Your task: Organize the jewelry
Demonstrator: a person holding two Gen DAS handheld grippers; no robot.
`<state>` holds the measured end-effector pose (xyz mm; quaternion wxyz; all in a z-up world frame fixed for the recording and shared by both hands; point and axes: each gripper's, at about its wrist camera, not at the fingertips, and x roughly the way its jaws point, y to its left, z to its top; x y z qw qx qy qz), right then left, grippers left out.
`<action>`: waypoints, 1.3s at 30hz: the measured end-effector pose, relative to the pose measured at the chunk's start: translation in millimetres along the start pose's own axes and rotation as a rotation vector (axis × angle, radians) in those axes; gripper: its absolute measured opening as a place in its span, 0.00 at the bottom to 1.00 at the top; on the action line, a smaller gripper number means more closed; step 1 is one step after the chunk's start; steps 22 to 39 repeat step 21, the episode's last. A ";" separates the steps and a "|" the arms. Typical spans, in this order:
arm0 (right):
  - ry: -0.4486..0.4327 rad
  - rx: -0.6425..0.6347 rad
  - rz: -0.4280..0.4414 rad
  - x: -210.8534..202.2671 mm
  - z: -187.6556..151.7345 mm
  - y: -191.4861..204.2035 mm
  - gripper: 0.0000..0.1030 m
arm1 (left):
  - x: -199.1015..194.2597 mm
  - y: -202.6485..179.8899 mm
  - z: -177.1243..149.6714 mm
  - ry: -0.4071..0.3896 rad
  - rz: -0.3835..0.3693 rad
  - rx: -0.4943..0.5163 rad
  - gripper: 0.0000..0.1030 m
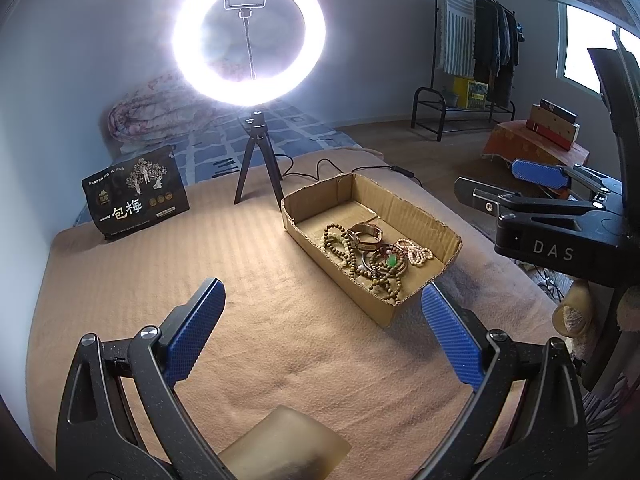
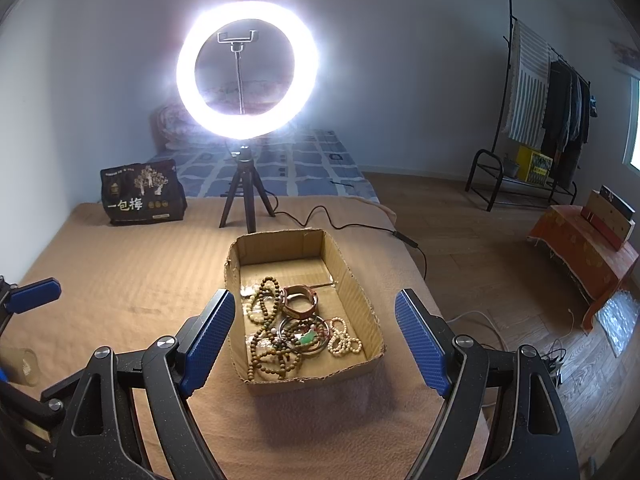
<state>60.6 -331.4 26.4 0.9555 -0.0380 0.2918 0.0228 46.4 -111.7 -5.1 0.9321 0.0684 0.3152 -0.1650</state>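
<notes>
A shallow cardboard box (image 1: 424,216) (image 2: 360,300) sits on the tan blanket. It holds a heap of jewelry: brown bead strings (image 1: 348,252) (image 2: 268,344), a brown leather bracelet (image 1: 366,236) (image 2: 300,300), a bangle with a green stone (image 1: 391,261) (image 2: 308,338) and pale bead bracelets (image 1: 416,254) (image 2: 344,340). My left gripper (image 1: 320,304) is open and empty, above the blanket in front of the box. My right gripper (image 2: 316,312) is open and empty, hovering just before the box; it shows in the left wrist view (image 1: 520,188) at the right.
A lit ring light (image 1: 248,36) (image 2: 246,68) on a small tripod stands behind the box, its cable (image 2: 340,224) trailing right. A black snack bag (image 1: 136,196) (image 2: 140,196) stands at the back left. The blanket's right edge drops to a wooden floor (image 2: 500,260).
</notes>
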 end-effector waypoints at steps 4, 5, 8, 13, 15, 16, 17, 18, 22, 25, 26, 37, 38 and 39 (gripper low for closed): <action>0.001 -0.002 0.001 -0.2 -0.8 -0.5 0.80 | 0.3 -0.8 -0.2 0.004 -0.002 0.000 0.98; 0.001 -0.003 0.000 0.1 -0.5 -0.2 0.80 | 0.3 -2.4 -0.7 0.006 -0.002 -0.001 0.98; 0.005 -0.007 0.003 0.5 -0.7 0.1 0.80 | 1.5 -3.7 -2.4 0.014 -0.002 -0.004 0.98; 0.007 -0.014 0.003 1.1 -1.5 0.2 0.80 | -0.6 -7.2 -3.1 0.013 0.004 -0.017 0.98; 0.007 -0.014 0.003 1.4 -1.2 0.4 0.80 | -0.9 -2.9 -2.3 0.010 0.006 -0.022 0.98; 0.009 -0.014 0.003 1.6 -1.1 0.2 0.80 | -1.4 -4.0 -3.1 0.009 0.008 -0.023 0.98; 0.010 -0.015 0.003 2.3 -0.9 0.3 0.80 | -1.7 -4.8 -4.0 0.007 0.012 -0.025 0.98; 0.011 -0.016 0.004 2.9 -0.9 0.2 0.80 | -1.3 -2.8 -3.8 0.007 0.015 -0.028 0.98; 0.013 -0.019 0.004 3.6 -1.1 0.3 0.80 | 1.5 0.3 -3.3 0.016 0.015 -0.034 0.98; 0.013 -0.019 0.004 3.6 -1.1 0.3 0.80 | 1.5 0.3 -3.3 0.016 0.015 -0.034 0.98; 0.013 -0.019 0.004 3.6 -1.1 0.3 0.80 | 1.5 0.3 -3.3 0.016 0.015 -0.034 0.98; 0.013 -0.019 0.004 3.6 -1.1 0.3 0.80 | 1.5 0.3 -3.3 0.016 0.015 -0.034 0.98; 0.013 -0.019 0.004 3.6 -1.1 0.3 0.80 | 1.5 0.3 -3.3 0.016 0.015 -0.034 0.98; 0.013 -0.019 0.004 3.6 -1.1 0.3 0.80 | 1.5 0.3 -3.3 0.016 0.015 -0.034 0.98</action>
